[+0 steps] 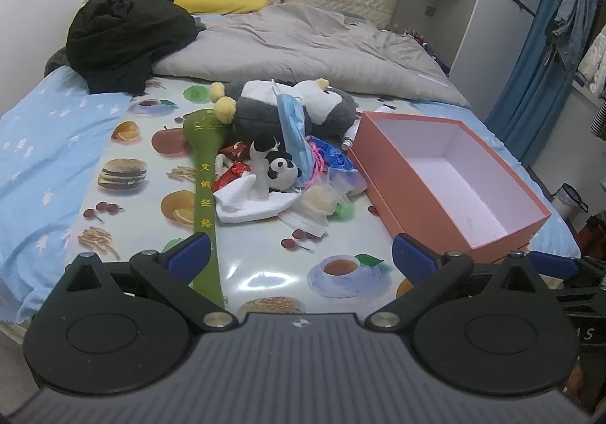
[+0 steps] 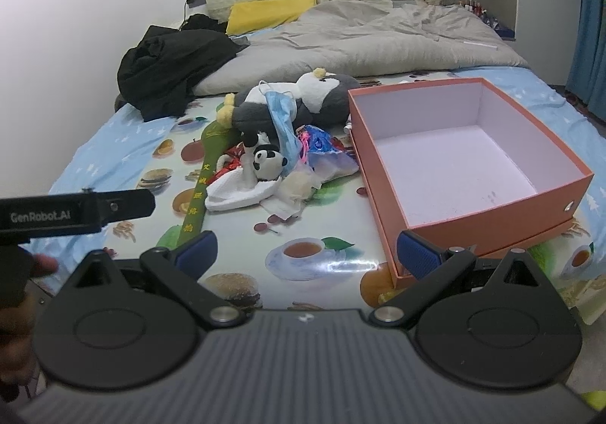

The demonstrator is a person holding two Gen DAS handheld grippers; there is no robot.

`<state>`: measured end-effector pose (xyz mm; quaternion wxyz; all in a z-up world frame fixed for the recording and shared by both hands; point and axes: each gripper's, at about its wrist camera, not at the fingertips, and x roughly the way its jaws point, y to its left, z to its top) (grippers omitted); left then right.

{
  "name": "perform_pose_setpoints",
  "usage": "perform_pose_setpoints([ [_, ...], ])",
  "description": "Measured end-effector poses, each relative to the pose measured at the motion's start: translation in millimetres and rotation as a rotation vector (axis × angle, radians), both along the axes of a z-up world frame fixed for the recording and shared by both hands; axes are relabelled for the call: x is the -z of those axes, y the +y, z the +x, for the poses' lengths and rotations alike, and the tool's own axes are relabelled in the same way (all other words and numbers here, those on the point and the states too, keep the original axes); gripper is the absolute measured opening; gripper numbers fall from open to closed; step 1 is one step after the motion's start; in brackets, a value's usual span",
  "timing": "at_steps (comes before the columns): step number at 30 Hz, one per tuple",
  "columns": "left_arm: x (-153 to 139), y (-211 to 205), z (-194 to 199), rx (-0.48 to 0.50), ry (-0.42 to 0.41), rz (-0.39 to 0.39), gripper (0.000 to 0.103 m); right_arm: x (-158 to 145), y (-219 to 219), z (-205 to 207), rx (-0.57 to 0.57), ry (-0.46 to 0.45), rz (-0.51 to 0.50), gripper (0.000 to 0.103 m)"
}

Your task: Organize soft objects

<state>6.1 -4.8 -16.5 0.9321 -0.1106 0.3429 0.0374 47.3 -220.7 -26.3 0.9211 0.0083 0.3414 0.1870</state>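
1. Your left gripper (image 1: 301, 257) hangs with its blue-padded fingers spread wide and nothing between them; your right gripper (image 2: 308, 253) is likewise released and empty. Both sit low over the near edge of the glossy food-print plastic sheet (image 1: 265, 272) that covers the bed.

2. Take the empty salmon-orange cardboard box (image 2: 488, 219) as your landmark. The soft things lie heaped just beside its left wall: a small black-and-white panda plush (image 1: 282, 170) on a folded white knitted cloth (image 1: 250, 202), with a large grey-and-white penguin plush (image 1: 299, 109) behind them.

3. Handling, as I judge it: the plush toys are light and squashy, so they should give under the pads. Pinch the panda across its round head or body. The penguin is bulky; take it at a narrow part.

4. A blue disposable face mask (image 1: 293, 128) is draped over the penguin and trails down behind the panda, so it could drag along.

5. A long green fabric massage stick with yellow characters (image 1: 202, 197) runs from the heap towards your left gripper. Crinkly red and blue wrappers (image 1: 337, 159) lie tangled between the panda and the box.

6. Farther from the box, a crumpled black garment (image 1: 125, 41) and a grey duvet (image 1: 303, 45) lie well apart from the heap.
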Motion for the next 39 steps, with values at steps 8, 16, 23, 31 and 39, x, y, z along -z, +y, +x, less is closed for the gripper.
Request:
perform_pose_setpoints([
  [8, 2, -2, 2, 0.011, -0.016, 0.01, 0.103, 2, -2, 1, 0.015, 0.004, 0.001, 0.103],
  [16, 7, -5, 5, 0.002, -0.007, 0.038, 0.103, 3, -4, 2, 0.007, 0.012, 0.012, 0.103],
  [23, 11, -3, 8, 0.009, 0.007, 0.029, 0.103, 7, -7, 6, 0.037, 0.049, 0.033, 0.103],
  [31, 14, -5, 12, 0.021, 0.028, 0.016, 0.103, 7, -8, 7, 0.036, 0.054, 0.03, 0.103],
  [39, 16, -4, 16, 0.043, 0.041, 0.003, 0.103, 9, -9, 9, 0.034, 0.069, 0.036, 0.103],
])
